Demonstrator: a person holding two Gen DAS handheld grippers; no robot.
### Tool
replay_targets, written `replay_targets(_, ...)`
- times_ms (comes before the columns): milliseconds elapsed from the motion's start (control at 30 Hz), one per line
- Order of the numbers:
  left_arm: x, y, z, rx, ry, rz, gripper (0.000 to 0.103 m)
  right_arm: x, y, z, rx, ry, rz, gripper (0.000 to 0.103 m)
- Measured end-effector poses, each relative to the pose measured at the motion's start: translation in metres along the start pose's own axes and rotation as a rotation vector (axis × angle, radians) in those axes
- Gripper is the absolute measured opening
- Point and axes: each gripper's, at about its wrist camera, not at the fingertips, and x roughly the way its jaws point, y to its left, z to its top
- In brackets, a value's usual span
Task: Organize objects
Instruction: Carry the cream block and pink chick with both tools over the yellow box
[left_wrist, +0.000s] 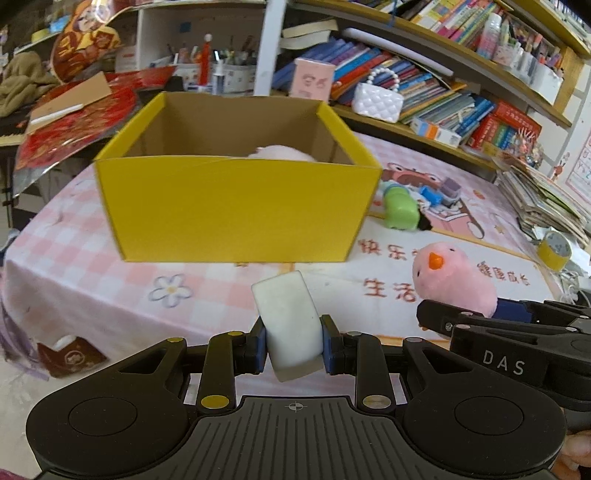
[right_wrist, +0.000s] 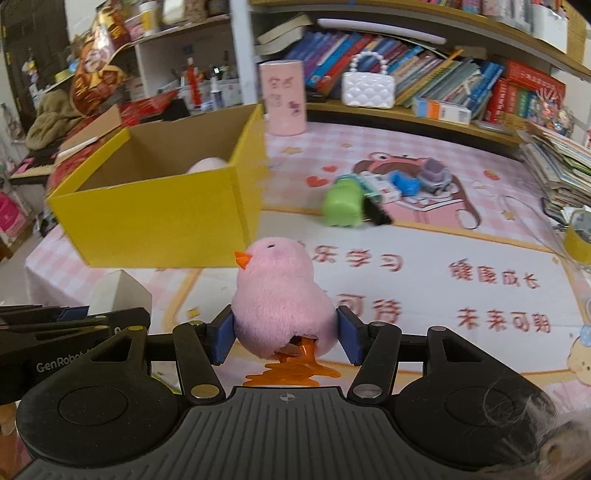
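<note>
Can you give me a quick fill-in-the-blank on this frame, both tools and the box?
1. The left tool is shut on a white rectangular ____.
2. The right tool grips a pink plush chick with an ____ beak.
3. The open cardboard box is ____ on the outside.
4. The green plastic toy lies on the pink checked tablecloth, ____ the box.

Missing words: block; orange; yellow; outside

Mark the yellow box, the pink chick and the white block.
yellow box (left_wrist: 236, 206), left wrist view, front wall.
pink chick (right_wrist: 280, 295), right wrist view, back.
white block (left_wrist: 288, 314), left wrist view, top face.
</note>
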Motion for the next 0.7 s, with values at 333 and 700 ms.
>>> replay_targets(333, -0.021, 0.039, -0.011, -0.009, -0.019, 0.051, 0.027, 0.002, 0.054, -0.007, -0.043, 0.01, 0.099, 0.054)
replay_targets(700, -0.038, 0.068, -0.01, 0.026, -0.057, 0.087, 0.027, 0.0, 0.087, -0.007, -0.036, -0.027, 0.12, 0.054)
